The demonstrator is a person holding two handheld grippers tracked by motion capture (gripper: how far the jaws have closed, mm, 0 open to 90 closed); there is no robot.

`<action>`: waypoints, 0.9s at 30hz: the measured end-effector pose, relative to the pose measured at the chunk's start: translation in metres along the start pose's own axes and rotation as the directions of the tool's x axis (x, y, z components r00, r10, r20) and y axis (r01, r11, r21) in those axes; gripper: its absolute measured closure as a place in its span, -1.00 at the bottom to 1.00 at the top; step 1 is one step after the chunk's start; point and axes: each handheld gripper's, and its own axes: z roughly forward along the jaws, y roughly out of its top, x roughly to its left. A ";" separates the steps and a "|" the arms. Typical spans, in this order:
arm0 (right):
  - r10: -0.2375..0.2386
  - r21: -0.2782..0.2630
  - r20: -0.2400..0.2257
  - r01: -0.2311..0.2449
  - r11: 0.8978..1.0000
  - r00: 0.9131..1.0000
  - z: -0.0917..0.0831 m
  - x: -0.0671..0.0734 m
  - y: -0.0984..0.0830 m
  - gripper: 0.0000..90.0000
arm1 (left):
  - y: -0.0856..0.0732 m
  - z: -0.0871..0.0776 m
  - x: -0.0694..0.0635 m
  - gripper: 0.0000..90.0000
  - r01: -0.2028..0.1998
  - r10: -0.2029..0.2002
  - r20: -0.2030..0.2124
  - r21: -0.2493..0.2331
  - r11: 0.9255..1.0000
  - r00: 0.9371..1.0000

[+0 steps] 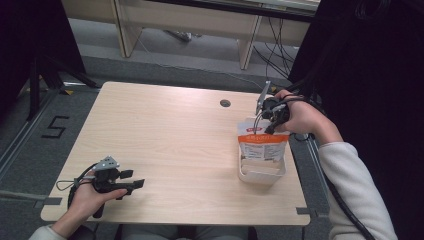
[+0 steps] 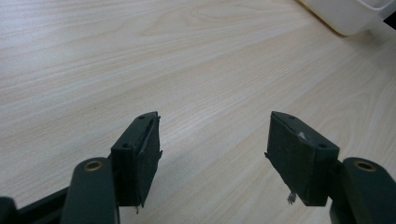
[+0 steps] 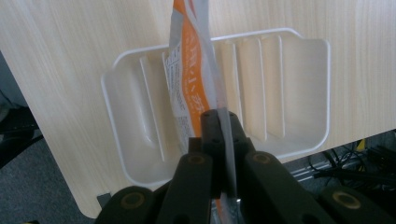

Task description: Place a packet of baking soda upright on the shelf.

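High view: right gripper (image 1: 272, 112) clamps the top edge of the orange-white pouch (image 1: 262, 146), hanging upright in the white slotted bin (image 1: 260, 175) at the table's right edge.

Left gripper view: left gripper (image 2: 212, 156) spread wide, nothing between its jaws.

Right gripper view: pouch edge-on, long axis vertical, between dividers — thin pinch could slip, or the pouch snag a divider.

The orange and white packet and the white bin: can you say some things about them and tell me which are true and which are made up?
1. The right gripper has its jaws shut on the top edge of the orange and white packet. True.
2. The packet lies flat on the light wooden table. False: it hangs upright in the white plastic slotted bin.
3. The left gripper has open jaws with nothing between them. True.
4. The bin sits by the left gripper. False: it sits under the right gripper.
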 end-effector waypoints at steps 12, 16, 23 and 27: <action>0.018 0.016 -0.001 -0.018 1.000 1.000 0.007 0.003 0.002 1.00 | 0.000 0.000 0.000 -0.24 0.000 0.000 0.000 0.000 1.000 1.000; 0.004 0.013 -0.016 -0.004 1.000 1.000 0.009 0.001 0.001 1.00 | 0.000 0.000 0.000 -0.24 0.001 -0.001 0.003 -0.001 1.000 1.000; -0.010 0.013 -0.009 0.010 1.000 1.000 0.012 0.002 0.002 1.00 | 0.000 0.000 0.000 -0.24 0.000 0.000 0.003 -0.001 1.000 1.000; -0.006 0.015 -0.003 0.006 1.000 1.000 0.013 0.002 0.001 1.00 | 0.000 0.000 0.000 -0.24 0.000 0.000 0.003 -0.001 1.000 1.000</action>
